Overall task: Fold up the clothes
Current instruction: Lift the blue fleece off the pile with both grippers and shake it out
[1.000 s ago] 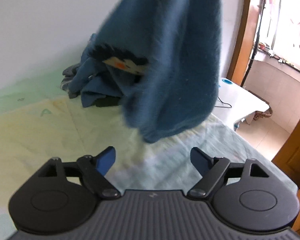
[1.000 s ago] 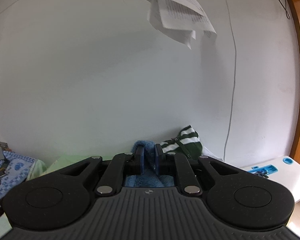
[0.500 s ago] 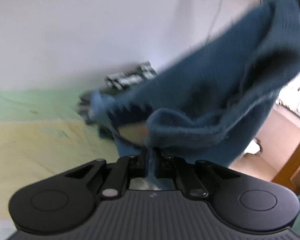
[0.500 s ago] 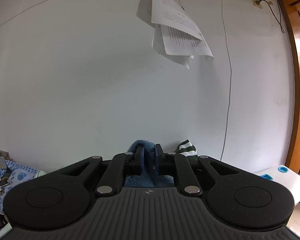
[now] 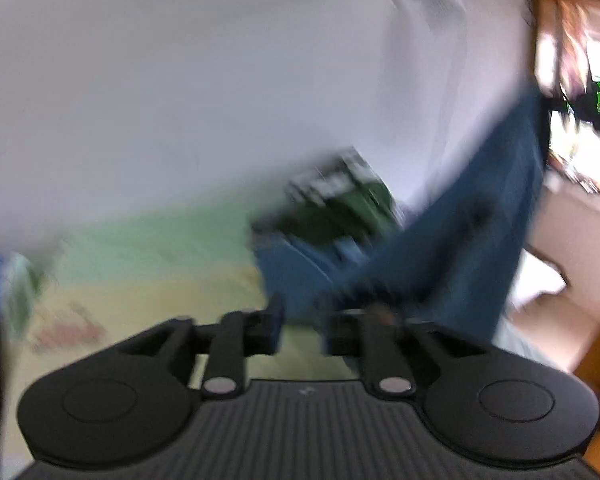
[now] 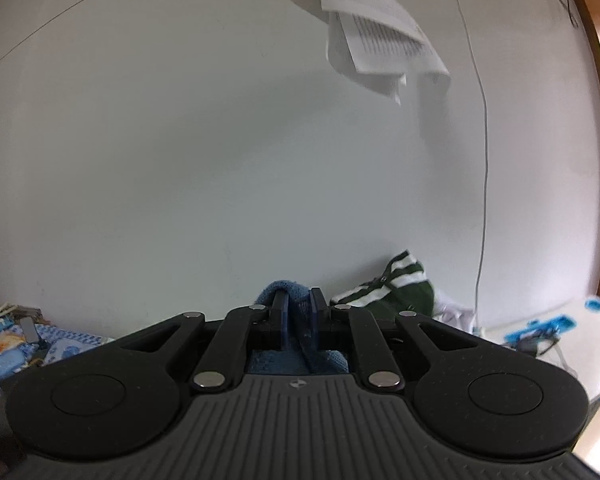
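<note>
Since half a second ago the left gripper [image 5: 300, 330] has let its fingers part a little — nothing visibly between them (view blurred). Blue sweater [image 5: 480, 240] hangs stretched above the bed [image 5: 140, 300], soft, floppy, light; best pinched at hem or shoulder edges. Right gripper [image 6: 299, 314] — fingers nearly closed, clamping a blue knit fold.

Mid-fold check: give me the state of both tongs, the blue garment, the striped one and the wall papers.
Right tongs: shut on the blue knitted garment.
Left tongs: partly open, a gap between the fingers; grip unclear through blur.
Blue knitted garment: lifted, stretched up to the right.
Green-and-white striped garment: crumpled, lying against the wall.
White paper sheets: hanging on the wall.
</note>
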Demonstrator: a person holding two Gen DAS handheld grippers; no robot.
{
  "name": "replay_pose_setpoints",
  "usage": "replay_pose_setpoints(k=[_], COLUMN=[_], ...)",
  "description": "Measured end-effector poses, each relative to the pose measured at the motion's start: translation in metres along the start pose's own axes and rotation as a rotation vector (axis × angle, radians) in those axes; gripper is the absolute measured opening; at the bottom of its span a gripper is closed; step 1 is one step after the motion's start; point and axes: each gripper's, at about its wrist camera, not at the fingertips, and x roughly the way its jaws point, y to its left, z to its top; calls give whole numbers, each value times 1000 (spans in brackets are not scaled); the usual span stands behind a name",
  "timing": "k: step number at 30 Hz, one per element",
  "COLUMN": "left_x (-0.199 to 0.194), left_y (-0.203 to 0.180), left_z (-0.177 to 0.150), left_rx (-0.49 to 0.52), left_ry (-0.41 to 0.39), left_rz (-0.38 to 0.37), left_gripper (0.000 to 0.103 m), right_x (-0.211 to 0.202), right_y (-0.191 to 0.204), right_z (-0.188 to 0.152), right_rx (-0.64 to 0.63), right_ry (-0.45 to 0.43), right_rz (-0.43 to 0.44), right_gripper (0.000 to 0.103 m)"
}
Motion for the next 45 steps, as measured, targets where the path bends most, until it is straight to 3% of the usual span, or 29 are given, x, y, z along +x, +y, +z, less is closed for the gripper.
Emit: replay_pose_setpoints(k=[2,5,9,10,12,13,14,18,21,26,38,41,45], left_x=[13,35,67,69,73,74,76,84,70,39,-55,-73,-83], left_y=[-16,-41,-55,-55,-56,-57,-57,-60,-51,-27,28,33,48], left_z=[-18,-37,-39,-38,-36,-36,-35,-32,-20,18,97,103,87], left_rx=[52,120,100,98,92,89,86,75,37,-36,-43,-27,-45], left_ry=[11,17,44,45,48,50,51,56,16,-93,-300,-302,-244], left_rz=[-26,-60,-121,-129,-145,-152,-160,-191,-163,-95,138,180,222], left_gripper=[72,79,80,78,49,16,3,3,3,3,3,3,3], right_x=[2,0,-4,-5,-8,-10,-12,-18,-21,-23,-11,-6,14], right_y=[2,4,4,3,0,-3,-5,-17,-23,-27,-11,-4,3], right_z=[0,1,-1,-2,-1,-1,-1,-2,0,6,25,24,6], right_rx=[0,-3,-14,-17,-26,-30,-36,-57,-63,-64,-32,-41,-32], right_ry=[-3,-10,-5,-4,-3,-3,-5,-23,-43,-86,-135,-126,-25], right_rz=[-2,-1,-13,-17,-31,-39,-48,-91,-101,-93,4,19,37], right_gripper=[10,10,10,10,10,10,10,10,10,10,10,10,11])
